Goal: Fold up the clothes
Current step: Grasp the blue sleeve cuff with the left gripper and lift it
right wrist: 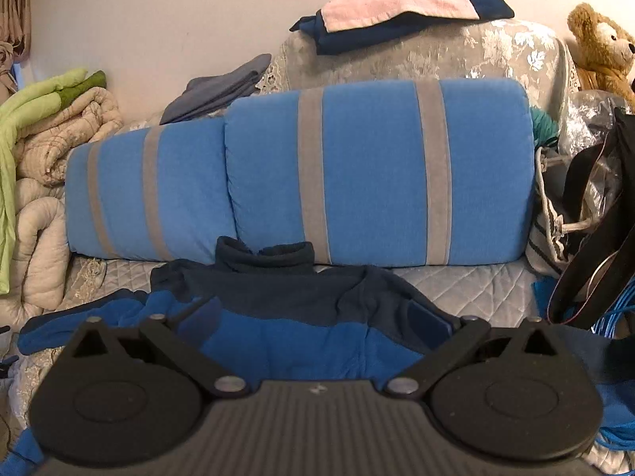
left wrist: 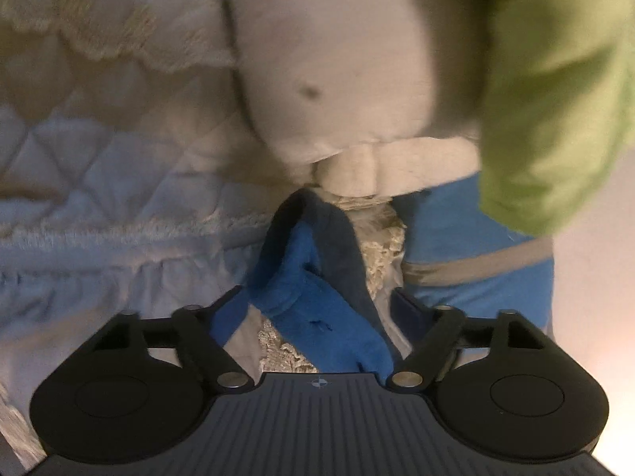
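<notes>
A two-tone blue fleece top (right wrist: 301, 341) lies spread on the quilted sofa seat (right wrist: 456, 281), with its dark collar (right wrist: 266, 256) toward the cushions. My right gripper (right wrist: 315, 313) hovers low over the top's chest, jaws wide apart and nothing pinched. In the left wrist view one blue sleeve (left wrist: 313, 289) of the top runs lengthwise between the fingers of my left gripper (left wrist: 319, 301). It lies against the left finger, and a gap showing lace separates it from the right finger. The left jaws stand apart around the sleeve.
Two blue cushions with grey stripes (right wrist: 377, 166) line the sofa back. A beige quilt (right wrist: 43, 150) and green cloth (right wrist: 39, 91) are bundled at the left, close ahead of the left gripper. Folded clothes (right wrist: 401, 12), a teddy bear (right wrist: 603, 47) and bags (right wrist: 587, 214) fill the right.
</notes>
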`<state>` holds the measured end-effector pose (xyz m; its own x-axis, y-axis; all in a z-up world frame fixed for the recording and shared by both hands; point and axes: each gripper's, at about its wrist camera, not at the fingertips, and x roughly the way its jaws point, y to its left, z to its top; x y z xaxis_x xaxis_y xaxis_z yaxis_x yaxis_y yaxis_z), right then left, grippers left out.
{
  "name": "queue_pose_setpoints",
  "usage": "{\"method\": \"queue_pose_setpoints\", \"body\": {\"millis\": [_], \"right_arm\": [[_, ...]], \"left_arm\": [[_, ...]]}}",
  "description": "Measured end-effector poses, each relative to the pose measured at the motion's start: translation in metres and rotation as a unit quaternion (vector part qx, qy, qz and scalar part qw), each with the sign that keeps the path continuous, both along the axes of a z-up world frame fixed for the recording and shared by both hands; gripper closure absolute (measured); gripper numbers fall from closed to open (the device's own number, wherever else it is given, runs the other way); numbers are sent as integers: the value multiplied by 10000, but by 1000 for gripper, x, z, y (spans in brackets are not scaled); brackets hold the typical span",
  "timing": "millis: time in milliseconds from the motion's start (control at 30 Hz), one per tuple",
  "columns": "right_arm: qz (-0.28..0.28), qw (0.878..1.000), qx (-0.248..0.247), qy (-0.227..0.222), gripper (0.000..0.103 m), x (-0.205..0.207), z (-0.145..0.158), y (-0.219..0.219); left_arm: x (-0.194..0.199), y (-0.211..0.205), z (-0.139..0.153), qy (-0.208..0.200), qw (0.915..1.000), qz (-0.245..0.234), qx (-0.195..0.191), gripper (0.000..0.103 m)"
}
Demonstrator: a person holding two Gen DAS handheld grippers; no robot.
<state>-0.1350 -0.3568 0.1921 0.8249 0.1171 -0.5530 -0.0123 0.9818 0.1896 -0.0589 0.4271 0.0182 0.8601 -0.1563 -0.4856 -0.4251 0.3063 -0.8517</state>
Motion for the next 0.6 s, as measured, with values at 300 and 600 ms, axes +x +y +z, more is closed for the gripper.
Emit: {"method": "queue_pose_setpoints", "body": {"millis": [300,600], "right_arm": [[121,9999,-39,101,0,-1,-11,9],[131,9998,0,164,0,-3,-20,9]], "left_arm": [[3,1,-39,363,9875,507,-1449,52],[-25,-3,-48,547,9873,518,-1400,75]]}}
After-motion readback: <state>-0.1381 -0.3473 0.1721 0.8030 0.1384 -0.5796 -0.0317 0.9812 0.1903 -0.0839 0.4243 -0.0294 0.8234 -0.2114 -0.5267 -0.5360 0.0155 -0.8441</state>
